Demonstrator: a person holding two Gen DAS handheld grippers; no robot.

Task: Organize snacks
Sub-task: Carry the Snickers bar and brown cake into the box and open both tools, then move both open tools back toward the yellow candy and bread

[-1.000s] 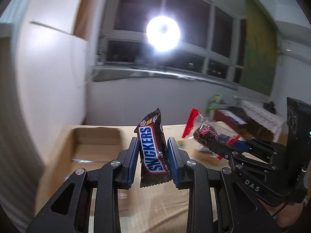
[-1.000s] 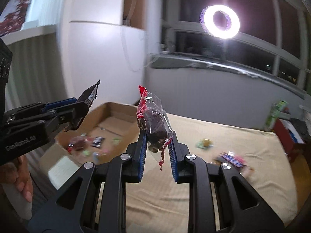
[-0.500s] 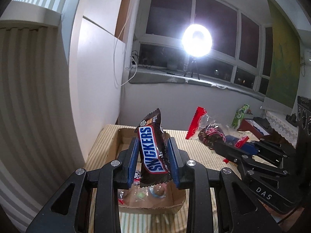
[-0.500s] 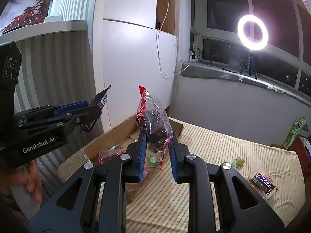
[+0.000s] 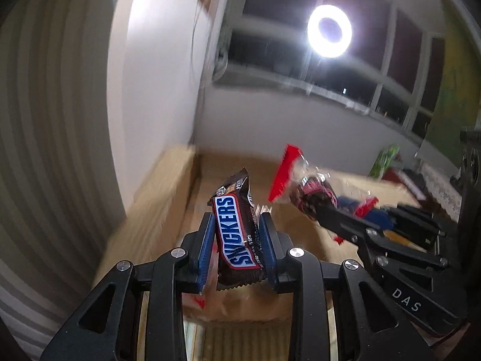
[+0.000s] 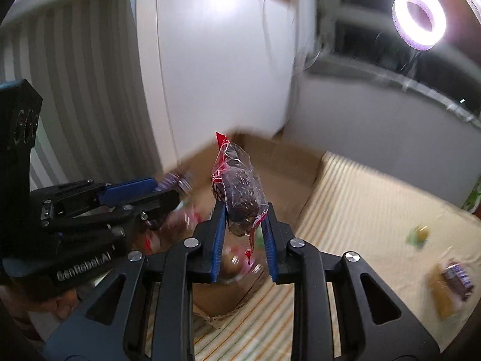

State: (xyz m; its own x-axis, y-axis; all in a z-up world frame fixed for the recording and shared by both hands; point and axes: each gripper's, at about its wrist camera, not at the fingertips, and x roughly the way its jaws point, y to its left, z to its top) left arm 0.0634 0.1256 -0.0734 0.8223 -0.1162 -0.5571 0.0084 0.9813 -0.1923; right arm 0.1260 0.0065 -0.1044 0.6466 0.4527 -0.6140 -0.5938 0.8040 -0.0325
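Observation:
My left gripper [image 5: 237,240] is shut on a brown Snickers bar [image 5: 237,234], held upright over the open cardboard box [image 5: 180,198]. My right gripper [image 6: 243,219] is shut on a clear wrapped chocolate snack with red ends [image 6: 239,192], also above the box [image 6: 282,162]. Each gripper shows in the other's view: the right gripper [image 5: 318,210] at the right with its snack [image 5: 312,195], the left gripper [image 6: 168,192] at the left. Blurred snacks lie inside the box.
The box sits on a striped tablecloth [image 6: 360,198] against a white cabinet [image 6: 216,69]. A green sweet [image 6: 418,234] and a dark wrapped bar [image 6: 457,276] lie on the cloth at the right. A ring light [image 5: 329,31] shines by the window.
Both grippers have moved closer in over the box with their snacks still held. The views are now blurred by motion.

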